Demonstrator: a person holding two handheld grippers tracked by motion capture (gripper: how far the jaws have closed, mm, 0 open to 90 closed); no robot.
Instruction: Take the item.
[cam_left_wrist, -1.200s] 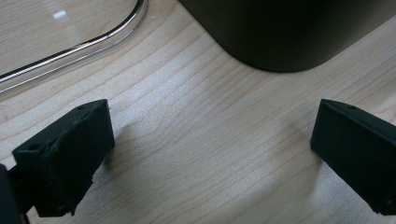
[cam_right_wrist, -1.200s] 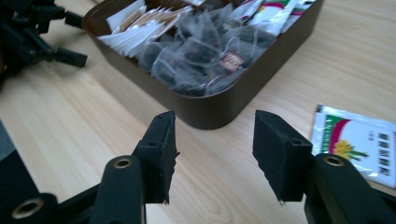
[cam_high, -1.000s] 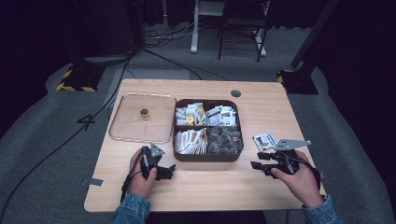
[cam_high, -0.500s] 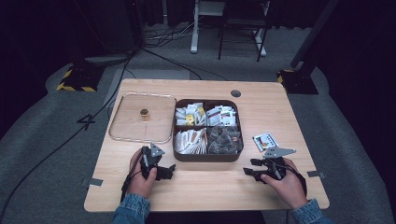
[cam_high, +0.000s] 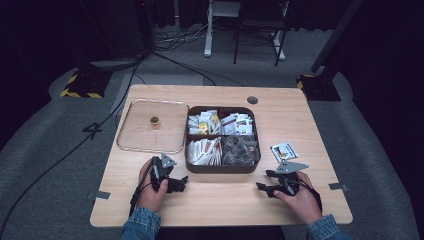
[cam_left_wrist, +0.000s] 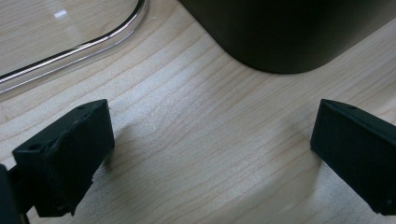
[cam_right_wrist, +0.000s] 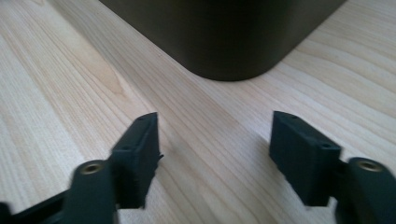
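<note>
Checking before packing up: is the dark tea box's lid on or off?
Off: the clear lid with a small knob lies flat on the wooden table, left of the open dark compartment box.

In both gripper views the dark box (cam_left_wrist: 299, 32) is cut off by the top edge, the clear lid (cam_left_wrist: 70, 51) runs off the left gripper view's corner, and the print on the small packet (cam_high: 283, 151) is perhaps too small to read.
</note>
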